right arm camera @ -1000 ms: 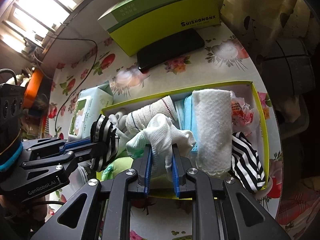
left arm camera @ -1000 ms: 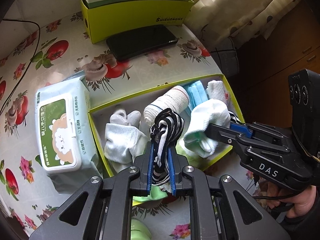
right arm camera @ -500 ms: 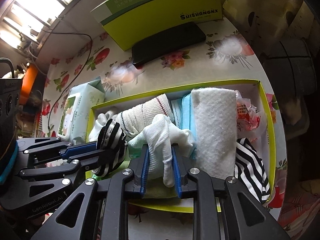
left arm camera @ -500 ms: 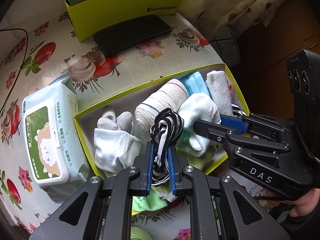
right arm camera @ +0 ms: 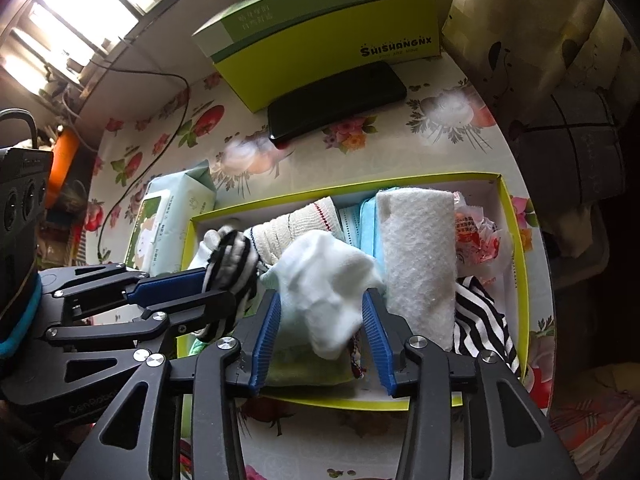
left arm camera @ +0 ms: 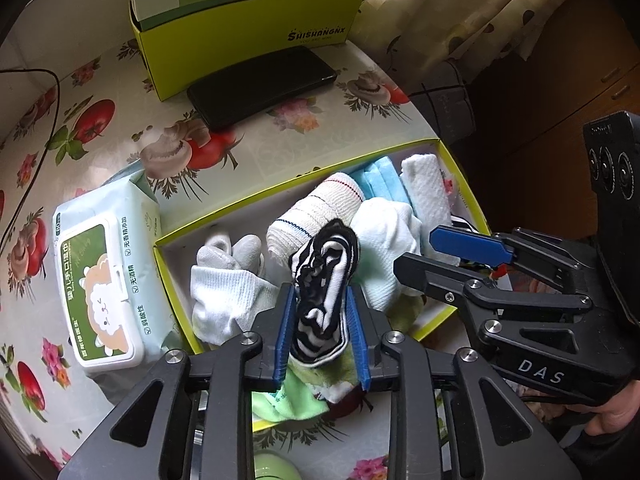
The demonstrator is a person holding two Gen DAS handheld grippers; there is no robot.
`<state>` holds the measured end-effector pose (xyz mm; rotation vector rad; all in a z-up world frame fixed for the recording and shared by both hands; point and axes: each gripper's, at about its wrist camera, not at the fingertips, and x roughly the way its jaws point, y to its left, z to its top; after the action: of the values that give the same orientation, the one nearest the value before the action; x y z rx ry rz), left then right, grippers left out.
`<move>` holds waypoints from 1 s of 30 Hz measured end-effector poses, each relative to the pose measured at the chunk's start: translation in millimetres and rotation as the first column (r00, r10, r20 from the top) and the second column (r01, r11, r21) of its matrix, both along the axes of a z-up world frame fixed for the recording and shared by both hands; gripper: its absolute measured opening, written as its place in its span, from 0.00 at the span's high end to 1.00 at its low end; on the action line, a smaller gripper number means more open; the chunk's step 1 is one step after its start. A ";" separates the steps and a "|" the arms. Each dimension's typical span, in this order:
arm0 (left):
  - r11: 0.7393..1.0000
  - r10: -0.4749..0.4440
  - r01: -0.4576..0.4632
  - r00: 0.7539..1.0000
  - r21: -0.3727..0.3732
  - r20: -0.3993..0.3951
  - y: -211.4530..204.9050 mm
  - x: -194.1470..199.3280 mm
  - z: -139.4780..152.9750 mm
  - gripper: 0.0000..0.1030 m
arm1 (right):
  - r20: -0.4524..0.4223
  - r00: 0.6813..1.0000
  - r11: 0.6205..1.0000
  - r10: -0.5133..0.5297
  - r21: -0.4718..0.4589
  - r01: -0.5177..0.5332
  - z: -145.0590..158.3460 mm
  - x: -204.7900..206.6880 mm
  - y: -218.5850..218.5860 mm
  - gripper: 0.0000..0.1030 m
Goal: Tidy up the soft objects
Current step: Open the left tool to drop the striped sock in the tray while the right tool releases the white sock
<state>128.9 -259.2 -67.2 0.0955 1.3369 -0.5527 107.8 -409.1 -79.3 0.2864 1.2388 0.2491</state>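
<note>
My left gripper [left arm camera: 320, 294] hangs over the yellow-green box [left arm camera: 280, 192]. Its jaws are opening, and a black-and-white striped sock [left arm camera: 324, 280] stands loosely between the blue pads. To its right my right gripper [right arm camera: 322, 296] is also opening. A white sock [right arm camera: 328, 280] slumps between its pads with gaps on both sides. Each gripper shows in the other's view: the right gripper [left arm camera: 416, 254], the left gripper [right arm camera: 224, 292]. The box also holds a rolled bandage [left arm camera: 316, 208], blue masks [left arm camera: 380, 180], a white towel [right arm camera: 416, 256], white-grey socks [left arm camera: 228, 280] and a second striped sock [right arm camera: 480, 316].
A wet-wipes pack [left arm camera: 100, 292] lies left of the box. Behind it are a black phone [left arm camera: 260, 84] and a tall yellow-green carton [left arm camera: 248, 36]. A black cable [left arm camera: 40, 120] runs along the far left. The table edge curves off on the right, beside a curtain [left arm camera: 460, 8].
Both grippers' jaws have spread apart. The striped sock and the white sock, pinched tight before, now sit loose between the pads. The hands have hardly moved.
</note>
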 end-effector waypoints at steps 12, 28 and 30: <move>1.000 0.025 -0.024 0.999 -0.013 0.042 8.0 -8.7 19.0 0.73 | 0.038 0.999 1.000 0.003 0.019 -0.004 19.8 -15.7 -1.4 0.65; 0.999 0.044 -0.045 0.995 0.002 0.091 23.0 -33.7 41.0 0.73 | 0.056 0.998 1.000 0.017 -0.007 -0.017 43.6 -46.0 14.4 0.64; 0.999 0.046 -0.047 0.994 0.007 0.098 26.6 -38.1 43.0 0.73 | 0.054 0.998 1.000 0.021 -0.014 -0.020 44.7 -50.2 17.8 0.64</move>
<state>90.7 -232.6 -24.1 0.0974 1.2435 -0.4963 57.5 -391.3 -34.6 0.2541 1.1900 0.2647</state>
